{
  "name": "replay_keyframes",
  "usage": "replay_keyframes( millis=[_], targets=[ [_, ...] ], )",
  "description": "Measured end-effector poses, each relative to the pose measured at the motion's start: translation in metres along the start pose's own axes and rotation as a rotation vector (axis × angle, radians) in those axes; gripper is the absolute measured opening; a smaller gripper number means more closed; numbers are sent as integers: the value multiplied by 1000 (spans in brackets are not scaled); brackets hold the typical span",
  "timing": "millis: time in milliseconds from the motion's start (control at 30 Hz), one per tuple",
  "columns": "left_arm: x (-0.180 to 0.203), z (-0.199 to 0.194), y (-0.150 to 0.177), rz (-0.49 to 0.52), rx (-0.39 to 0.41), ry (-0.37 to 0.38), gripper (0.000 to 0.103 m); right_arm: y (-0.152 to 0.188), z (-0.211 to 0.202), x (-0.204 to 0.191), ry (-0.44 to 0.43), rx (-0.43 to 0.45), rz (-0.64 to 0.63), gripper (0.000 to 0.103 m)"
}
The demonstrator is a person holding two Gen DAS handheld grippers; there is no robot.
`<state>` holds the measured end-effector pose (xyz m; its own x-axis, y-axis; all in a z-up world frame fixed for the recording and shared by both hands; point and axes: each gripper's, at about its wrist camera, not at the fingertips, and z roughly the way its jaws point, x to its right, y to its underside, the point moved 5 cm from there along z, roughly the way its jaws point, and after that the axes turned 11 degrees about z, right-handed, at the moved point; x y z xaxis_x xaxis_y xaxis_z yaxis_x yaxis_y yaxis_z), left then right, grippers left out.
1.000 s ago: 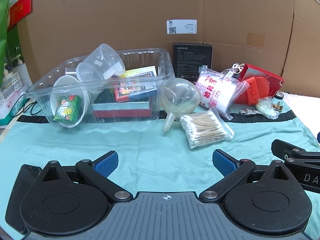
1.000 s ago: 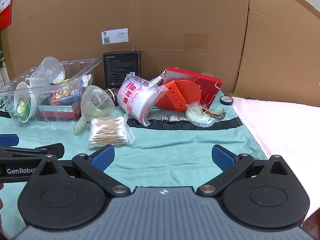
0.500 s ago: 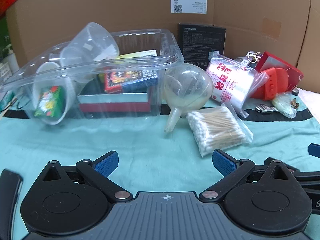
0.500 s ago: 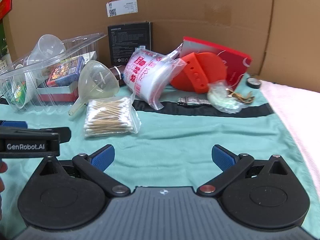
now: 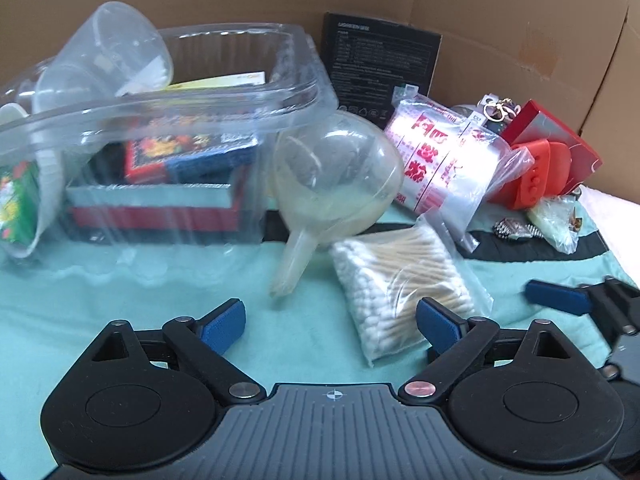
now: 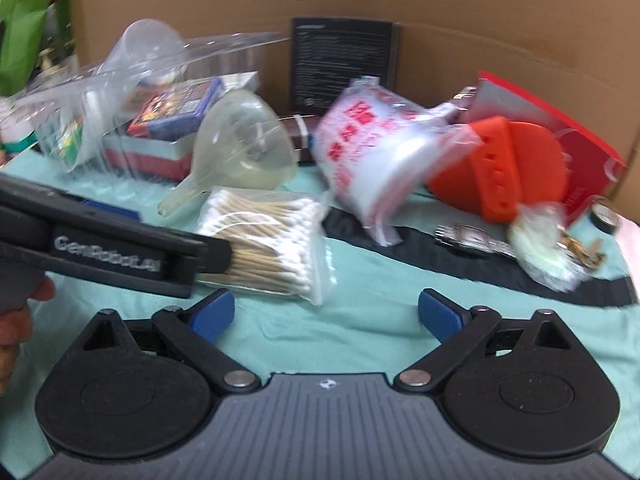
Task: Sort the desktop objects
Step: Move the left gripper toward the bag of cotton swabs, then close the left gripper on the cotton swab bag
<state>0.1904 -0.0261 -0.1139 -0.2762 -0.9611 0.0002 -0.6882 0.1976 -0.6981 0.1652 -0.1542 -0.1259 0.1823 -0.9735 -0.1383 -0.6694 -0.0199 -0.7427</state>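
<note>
The left gripper (image 5: 330,322) is hanging low over the teal cloth (image 5: 120,312) on the desk with its jaws spread wide and nothing between them. Just ahead of it the swab bag (image 5: 404,280) is lying flat on the cloth, and this bag is serving as the landmark here.

The funnel (image 5: 336,172) is lying on its side just left of the swab bag, its spout pointing down toward the cloth and its bowl leaning against the clear tub (image 5: 168,92). The tub is sitting farther left of the bag, holding card boxes (image 5: 188,156) and clear cups (image 5: 116,44). Behind the bag and to the right, the zip-bag roll (image 5: 448,152) is resting tilted, with the black box (image 5: 380,60) standing upright behind it against the cardboard wall (image 5: 520,20). Farther right of the bag, the orange piece (image 5: 536,180) is leaning on the red box (image 5: 560,140), and a watch (image 6: 472,240) and a small pouch (image 6: 544,244) are lying on the dark stripe.

The right gripper (image 6: 326,316) is hovering just in front of the swab bag, right of the left gripper's finger (image 6: 120,252). Its jaws have just been closing slightly but are standing wide, with nothing between them. A hand (image 6: 16,320) is showing at the left edge of the right wrist view.
</note>
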Motion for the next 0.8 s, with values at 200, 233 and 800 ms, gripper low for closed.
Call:
replay_keyframes(
  millis=[200,233,800],
  targets=[
    [4,8,-8,2,-6,61,88,-5,8,-10,-62,-2,-34,85],
    [5,9,-9,-3,-9,73,85,-6,9,-10,-67,-5,-35,84],
    [17,19,-12,-17,24,112,78,-13,11,-14,-77,18,-21,54]
  ],
)
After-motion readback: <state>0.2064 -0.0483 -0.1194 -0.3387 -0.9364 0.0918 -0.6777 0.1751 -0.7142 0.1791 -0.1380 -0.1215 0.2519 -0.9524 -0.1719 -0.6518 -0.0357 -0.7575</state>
